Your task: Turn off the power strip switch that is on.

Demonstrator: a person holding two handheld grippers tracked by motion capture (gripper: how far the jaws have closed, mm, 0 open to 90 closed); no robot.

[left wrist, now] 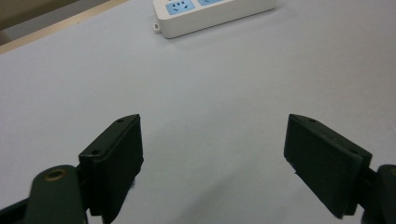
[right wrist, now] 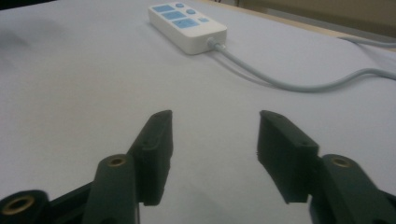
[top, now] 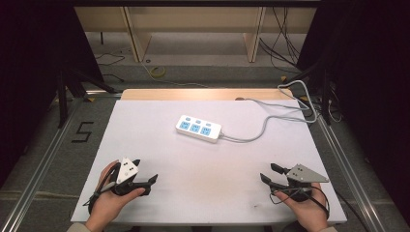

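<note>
A white power strip point(top: 198, 128) with blue sockets lies near the middle of the white table, a little toward the back; it is also at the top of the left gripper view point(left wrist: 212, 14) and the right gripper view point(right wrist: 187, 27). Its grey cable point(top: 270, 118) runs off to the back right. My left gripper point(top: 143, 170) rests at the front left in a hand, open, nothing between its jaws point(left wrist: 212, 154). My right gripper point(top: 270, 173) sits at the front right in the other hand, open and empty too point(right wrist: 214, 140). Both are well short of the strip.
The white table top point(top: 159, 159) has a wooden strip point(top: 193, 94) along its back edge. Cables point(top: 302, 99) loop off the back right corner. Dark stands and a metal rail point(top: 43, 154) flank the table on the floor.
</note>
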